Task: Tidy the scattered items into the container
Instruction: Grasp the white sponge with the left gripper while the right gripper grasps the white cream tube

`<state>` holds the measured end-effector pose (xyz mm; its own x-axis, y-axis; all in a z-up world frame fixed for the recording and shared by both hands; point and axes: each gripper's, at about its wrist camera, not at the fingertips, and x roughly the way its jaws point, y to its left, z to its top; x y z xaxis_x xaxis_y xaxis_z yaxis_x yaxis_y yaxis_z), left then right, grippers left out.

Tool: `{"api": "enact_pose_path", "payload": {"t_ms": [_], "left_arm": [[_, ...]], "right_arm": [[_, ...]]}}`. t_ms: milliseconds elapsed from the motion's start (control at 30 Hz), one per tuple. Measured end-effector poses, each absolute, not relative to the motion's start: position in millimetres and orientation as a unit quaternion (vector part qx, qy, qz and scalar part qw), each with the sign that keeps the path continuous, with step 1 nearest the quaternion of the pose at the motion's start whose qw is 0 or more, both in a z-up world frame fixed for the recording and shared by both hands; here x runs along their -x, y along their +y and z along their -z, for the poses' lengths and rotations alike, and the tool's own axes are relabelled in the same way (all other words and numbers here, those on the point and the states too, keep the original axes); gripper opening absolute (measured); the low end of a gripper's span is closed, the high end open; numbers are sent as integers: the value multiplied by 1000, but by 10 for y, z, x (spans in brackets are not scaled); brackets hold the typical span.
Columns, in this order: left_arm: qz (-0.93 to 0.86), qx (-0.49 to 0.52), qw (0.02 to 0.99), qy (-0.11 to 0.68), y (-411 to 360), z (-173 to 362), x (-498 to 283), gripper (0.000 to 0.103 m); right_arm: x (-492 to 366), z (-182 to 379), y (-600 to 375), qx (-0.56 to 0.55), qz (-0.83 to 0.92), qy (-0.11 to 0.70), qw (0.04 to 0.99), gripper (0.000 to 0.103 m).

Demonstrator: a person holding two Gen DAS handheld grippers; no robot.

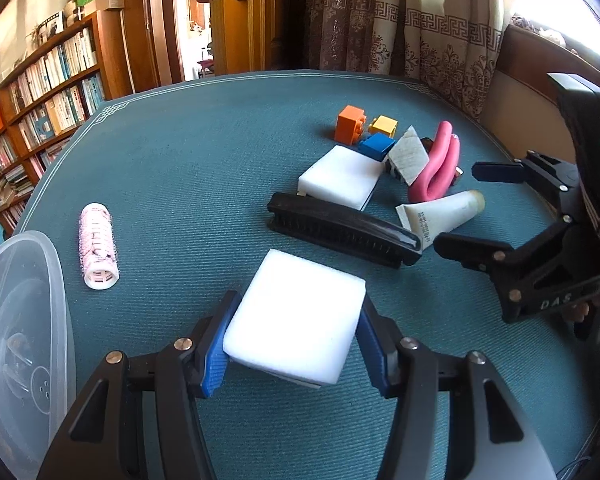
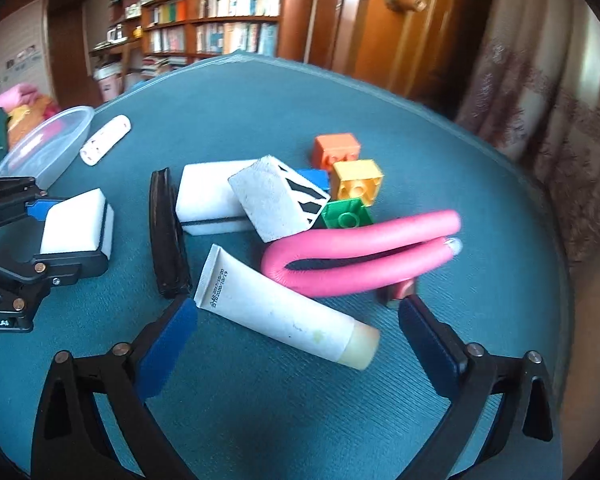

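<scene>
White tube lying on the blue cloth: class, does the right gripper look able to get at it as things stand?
Probably yes. The right gripper is open, its fingers either side of the white tube, and nothing lies over the tube. The pink foam roller and black brush lie close beside it and might get nudged.

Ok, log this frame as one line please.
left gripper: shut on white sponge | right gripper: open around cream tube | clear container: left edge of table | stage: pick

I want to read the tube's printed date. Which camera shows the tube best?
The right wrist view: the tube lies whole and close between the open right claw, print facing the camera. The left wrist view shows it farther off, its crimped end partly behind the brush.
</scene>
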<state>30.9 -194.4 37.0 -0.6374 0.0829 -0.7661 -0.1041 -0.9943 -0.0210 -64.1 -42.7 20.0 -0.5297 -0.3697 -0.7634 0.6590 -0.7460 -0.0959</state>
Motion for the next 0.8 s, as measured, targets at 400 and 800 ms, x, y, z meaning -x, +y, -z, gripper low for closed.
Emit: {"api": "enact_pose_path", "payload": {"t_ms": [400, 800], "left_arm": [[-902, 429, 46, 13, -1979, -351, -308, 61], [-904, 426, 35, 5, -2053, -379, -390, 61]], "right_arm": [[373, -161, -259, -428, 819, 145, 354, 52], [181, -97, -491, -418, 847, 139, 298, 45]]}}
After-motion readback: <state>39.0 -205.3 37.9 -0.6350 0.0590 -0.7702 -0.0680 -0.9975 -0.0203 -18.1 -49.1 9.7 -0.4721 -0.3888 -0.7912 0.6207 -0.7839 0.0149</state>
